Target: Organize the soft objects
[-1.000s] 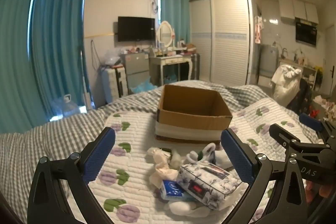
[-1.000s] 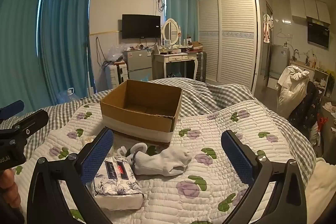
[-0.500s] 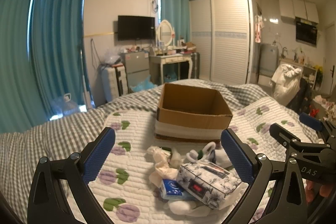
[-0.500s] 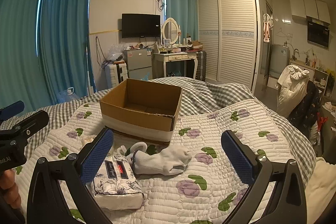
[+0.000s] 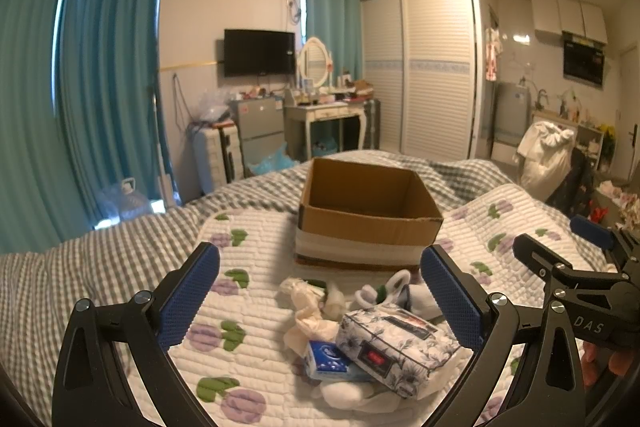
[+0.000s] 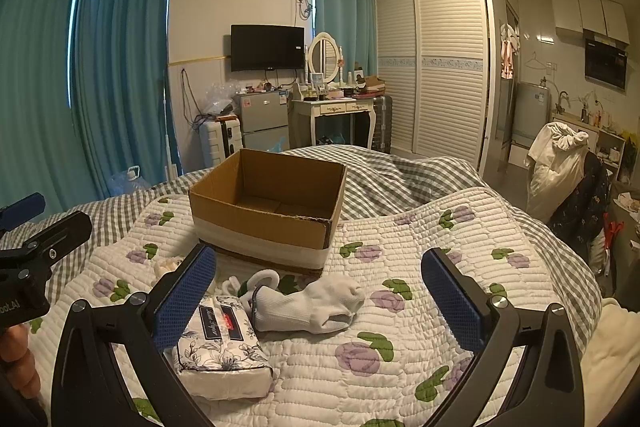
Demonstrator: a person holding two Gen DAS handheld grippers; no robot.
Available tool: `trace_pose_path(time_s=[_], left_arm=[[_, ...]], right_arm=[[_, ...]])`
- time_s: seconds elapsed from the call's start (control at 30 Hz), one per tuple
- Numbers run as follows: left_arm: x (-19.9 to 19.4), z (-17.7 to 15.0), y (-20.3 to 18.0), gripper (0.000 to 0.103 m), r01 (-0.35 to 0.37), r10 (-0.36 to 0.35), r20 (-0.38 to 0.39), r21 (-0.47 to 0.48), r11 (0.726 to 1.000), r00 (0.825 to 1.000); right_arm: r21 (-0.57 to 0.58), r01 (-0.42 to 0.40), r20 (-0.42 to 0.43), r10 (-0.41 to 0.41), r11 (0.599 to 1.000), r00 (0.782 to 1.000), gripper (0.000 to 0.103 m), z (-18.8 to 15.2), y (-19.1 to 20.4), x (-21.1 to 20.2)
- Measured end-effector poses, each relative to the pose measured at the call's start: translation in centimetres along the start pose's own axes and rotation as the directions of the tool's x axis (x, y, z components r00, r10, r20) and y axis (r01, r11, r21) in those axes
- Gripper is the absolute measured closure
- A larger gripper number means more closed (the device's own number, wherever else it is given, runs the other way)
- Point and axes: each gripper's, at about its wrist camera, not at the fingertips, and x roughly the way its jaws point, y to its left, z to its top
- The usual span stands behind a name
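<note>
An empty open cardboard box [image 5: 368,215] [image 6: 268,207] stands on the quilted bed. In front of it lies a pile of soft things: a floral tissue pack [image 5: 396,343] [image 6: 218,347], a small blue tissue packet [image 5: 326,359], crumpled cream cloth [image 5: 308,319] and white socks [image 6: 308,305]. My left gripper [image 5: 320,299] is open and empty, held above the pile. My right gripper [image 6: 320,299] is open and empty, held above the white socks, with the tissue pack by its left finger.
The bed has a floral quilt [image 6: 440,267] over a grey checked blanket [image 5: 100,259]. Beyond the bed are teal curtains [image 5: 108,87], a dressing table [image 6: 336,107], a small fridge [image 6: 264,119] and a white wardrobe [image 6: 440,67]. A chair with clothes [image 6: 560,163] stands to the right.
Both grippers have drifted slightly; the view is almost the same. Nothing has been taken hold of.
</note>
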Motion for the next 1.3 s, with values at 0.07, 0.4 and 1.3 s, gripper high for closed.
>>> trace_pose_path(time_s=[0.07, 0.4, 1.3], left_arm=[[0.00, 0.00, -0.02, 0.000, -0.001, 0.001, 0.001, 0.000, 1.000, 1.000], [-0.06, 0.02, 0.00, 0.000, 0.001, -0.001, -0.001, 0.000, 1.000, 1.000], [-0.01, 0.04, -0.18, 0.000, 0.003, -0.003, 0.000, -0.002, 1.000, 1.000]], right_arm=[[0.000, 0.000, 0.000, 0.000, 1.000, 1.000, 0.000, -0.03, -0.01, -0.01], [-0.002, -0.002, -0.012, 0.002, 1.000, 1.000, 0.000, 0.27, -0.03, 0.08], [0.005, -0.005, -0.023, 0.006, 1.000, 1.000, 0.000, 0.47, -0.21, -0.11]])
